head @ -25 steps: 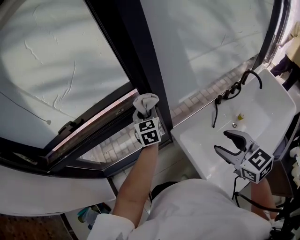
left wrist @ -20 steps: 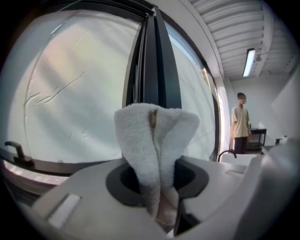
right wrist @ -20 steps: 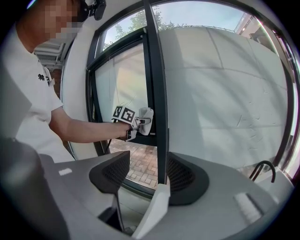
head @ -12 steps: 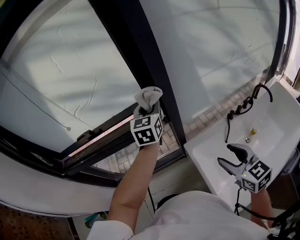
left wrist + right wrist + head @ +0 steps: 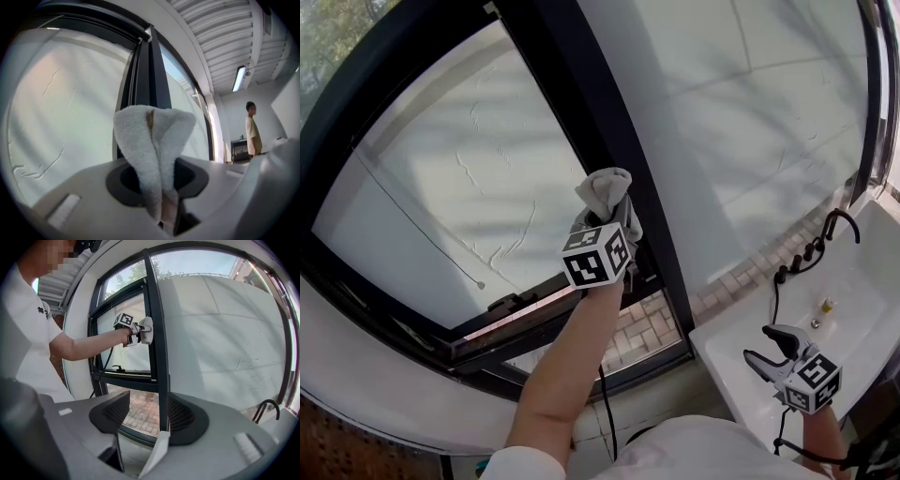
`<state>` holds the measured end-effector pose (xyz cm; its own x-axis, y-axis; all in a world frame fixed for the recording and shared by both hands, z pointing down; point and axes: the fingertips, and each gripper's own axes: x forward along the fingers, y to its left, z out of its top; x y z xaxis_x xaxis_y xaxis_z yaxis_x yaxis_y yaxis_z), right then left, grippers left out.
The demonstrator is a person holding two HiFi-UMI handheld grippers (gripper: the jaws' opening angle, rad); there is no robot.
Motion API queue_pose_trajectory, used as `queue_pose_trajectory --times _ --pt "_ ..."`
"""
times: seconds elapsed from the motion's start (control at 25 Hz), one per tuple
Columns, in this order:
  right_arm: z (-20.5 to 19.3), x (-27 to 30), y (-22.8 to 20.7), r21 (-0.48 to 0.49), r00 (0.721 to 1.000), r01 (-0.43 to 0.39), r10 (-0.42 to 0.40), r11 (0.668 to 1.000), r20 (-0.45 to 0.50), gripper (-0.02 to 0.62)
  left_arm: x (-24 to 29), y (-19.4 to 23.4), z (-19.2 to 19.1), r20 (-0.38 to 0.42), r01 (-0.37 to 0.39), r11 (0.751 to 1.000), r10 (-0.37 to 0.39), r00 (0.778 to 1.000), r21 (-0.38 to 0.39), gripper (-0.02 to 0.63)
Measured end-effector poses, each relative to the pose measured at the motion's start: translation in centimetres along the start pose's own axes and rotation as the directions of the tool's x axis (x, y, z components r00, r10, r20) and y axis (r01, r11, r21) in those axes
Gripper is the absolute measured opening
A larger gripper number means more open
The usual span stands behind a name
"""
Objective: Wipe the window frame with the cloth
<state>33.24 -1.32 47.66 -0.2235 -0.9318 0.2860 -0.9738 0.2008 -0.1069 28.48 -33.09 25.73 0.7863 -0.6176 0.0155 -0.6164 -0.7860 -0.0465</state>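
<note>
Within 1 s the left gripper (image 5: 606, 217), clamping the cloth (image 5: 604, 190), rose along the window frame post (image 5: 558, 89): wiping progresses; the right gripper (image 5: 772, 348) gapes empty.

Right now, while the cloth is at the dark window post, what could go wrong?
The cloth is pinched only at its lower end in the left gripper; rubbing on the window frame might pull it loose. The right gripper, open and empty, hangs above the sink and could bump it.
</note>
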Motion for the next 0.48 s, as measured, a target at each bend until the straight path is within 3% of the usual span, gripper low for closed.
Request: queue_pose_trajectory --times 0.48 --pt "0.6 1.0 0.1 -0.019 1.0 -0.024 0.024 1.0 0.007 0.247 0.2 0.5 14.5 0.13 0.002 0.997 -0.013 0.991 0.082 0.143"
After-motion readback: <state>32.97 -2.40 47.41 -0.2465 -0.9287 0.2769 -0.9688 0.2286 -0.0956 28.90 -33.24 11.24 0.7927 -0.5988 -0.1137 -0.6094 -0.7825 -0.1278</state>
